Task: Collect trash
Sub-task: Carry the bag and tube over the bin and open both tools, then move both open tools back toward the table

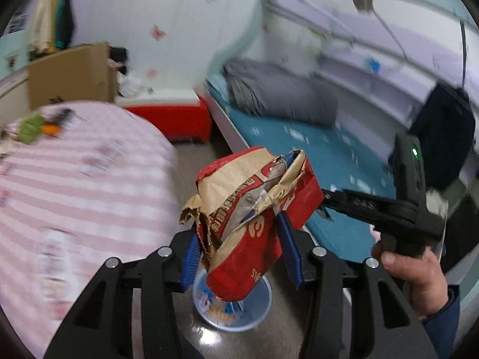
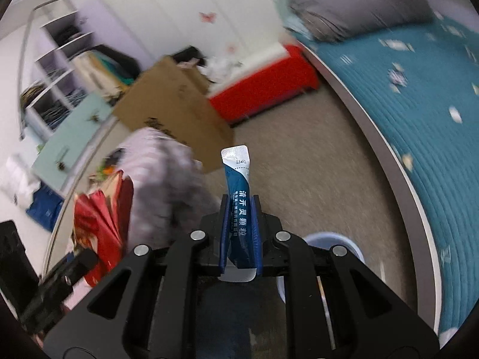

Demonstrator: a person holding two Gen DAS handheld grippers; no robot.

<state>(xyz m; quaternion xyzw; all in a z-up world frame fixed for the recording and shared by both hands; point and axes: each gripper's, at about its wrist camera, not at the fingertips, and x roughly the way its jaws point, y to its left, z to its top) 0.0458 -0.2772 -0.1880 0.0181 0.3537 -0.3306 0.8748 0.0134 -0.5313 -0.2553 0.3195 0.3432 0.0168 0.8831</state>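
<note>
We hold one hand-held gripper in each hand, and both carry trash above the floor between the surface and the bed.

Left hand-held gripper [image 1: 239, 239]: its blue pads are clamped on a crumpled red and brown paper bag [image 1: 254, 209], which stands up between them and fills the gap. Directly below the bag, a pale blue bin [image 1: 260, 314] sits on the floor, with scraps visible inside.

Right hand-held gripper [image 2: 241, 236]: its jaws are closed tight on a blue and white sachet [image 2: 238, 185], gripped along its lower half. The sachet's silver sealed end projects upright beyond the fingertips. In this view the bin [image 2: 347, 243] lies just behind the right finger, partly hidden.

The right hand [image 1: 416, 272] is seen at the lower right of the left wrist view, wrapped around the black grip of its tool.

Surroundings, blurred: a surface under a pink striped cloth [image 1: 74, 194] on the left, a bed with a teal cover [image 1: 314, 149] on the right, a cardboard box [image 2: 176, 110] and a red and white chest [image 2: 266, 89] by the wall
</note>
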